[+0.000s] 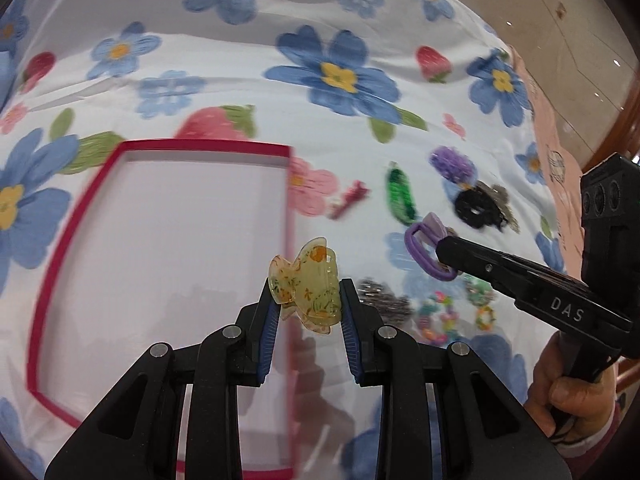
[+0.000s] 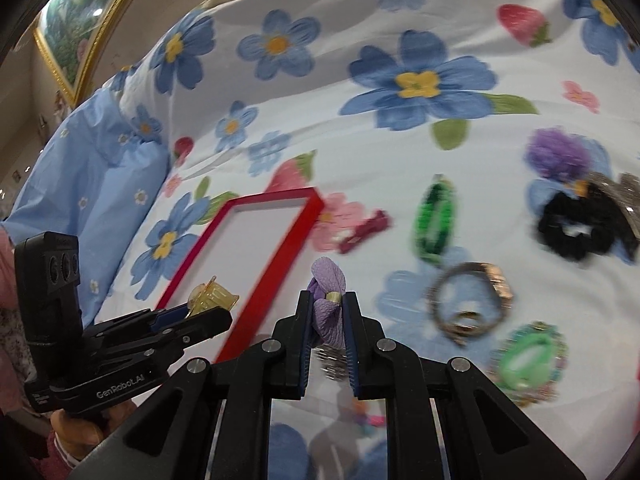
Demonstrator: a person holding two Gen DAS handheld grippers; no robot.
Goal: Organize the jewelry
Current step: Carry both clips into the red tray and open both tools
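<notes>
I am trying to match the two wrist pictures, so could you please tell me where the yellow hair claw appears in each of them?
Left wrist view: the yellow hair claw sits at centre, low, clamped in the left gripper, over the tray's right edge.
Right wrist view: it shows at lower left, at the tip of the left gripper.
Shared landmark: the red-rimmed tray on the flowered cloth.

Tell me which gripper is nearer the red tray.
Left. The left gripper, holding a yellow clip, is at the red tray's right edge; the right gripper is farther right, above the bedspread.
</notes>
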